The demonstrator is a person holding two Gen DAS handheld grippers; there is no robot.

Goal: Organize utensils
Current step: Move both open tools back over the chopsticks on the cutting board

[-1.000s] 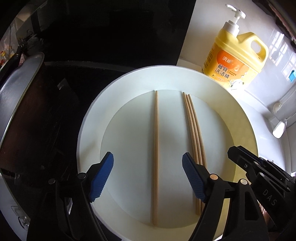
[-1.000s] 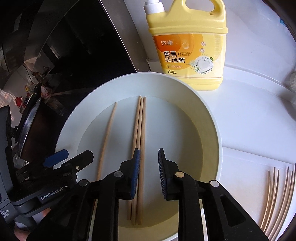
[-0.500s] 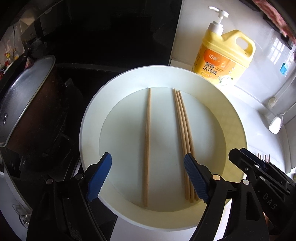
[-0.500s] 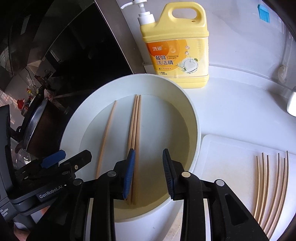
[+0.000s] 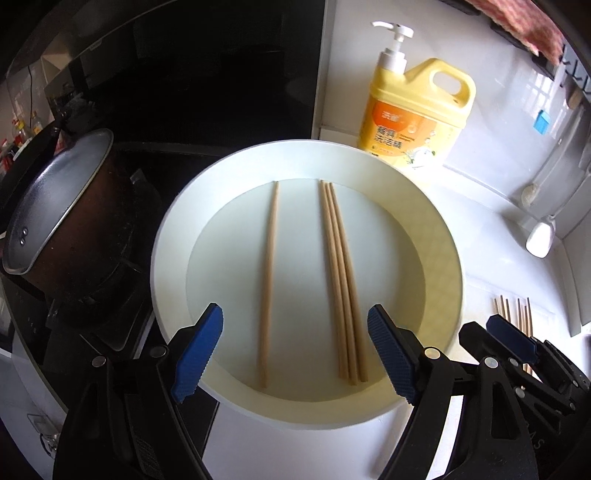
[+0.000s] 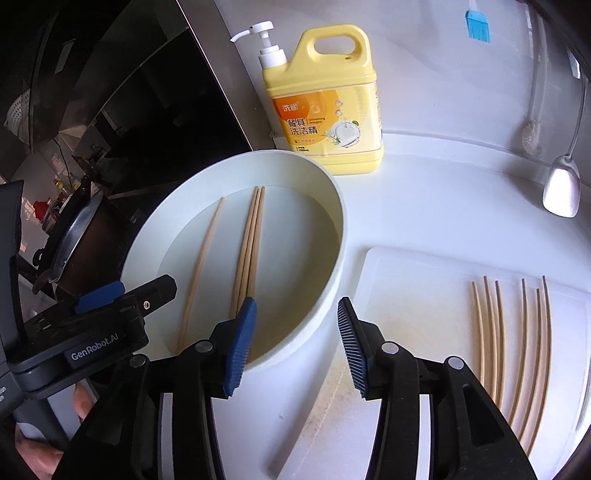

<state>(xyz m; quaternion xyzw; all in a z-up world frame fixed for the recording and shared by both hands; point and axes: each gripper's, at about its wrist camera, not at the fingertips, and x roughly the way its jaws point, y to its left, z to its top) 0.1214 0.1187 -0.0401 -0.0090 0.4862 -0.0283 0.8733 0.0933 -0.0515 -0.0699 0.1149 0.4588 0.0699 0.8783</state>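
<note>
Left hand-held gripper (image 5: 295, 350) gapes above 4 chopsticks (image 5: 340, 280).

yellow detergent jug (image 6: 325, 107) on counter; lidded pot (image 5: 55, 206) on stove; blue brush (image 6: 477, 26).

We see a white bench (image 6: 424, 206) carrying a round white basin (image 6: 332, 236) at centre left of the right wrist frame. A yellow detergent bottle (image 6: 328, 110) stands just behind the basin. At lower right lies a white cutting board (image 6: 406, 280), and a pale spoon (image 6: 561, 188) rests at the right edge.
</note>
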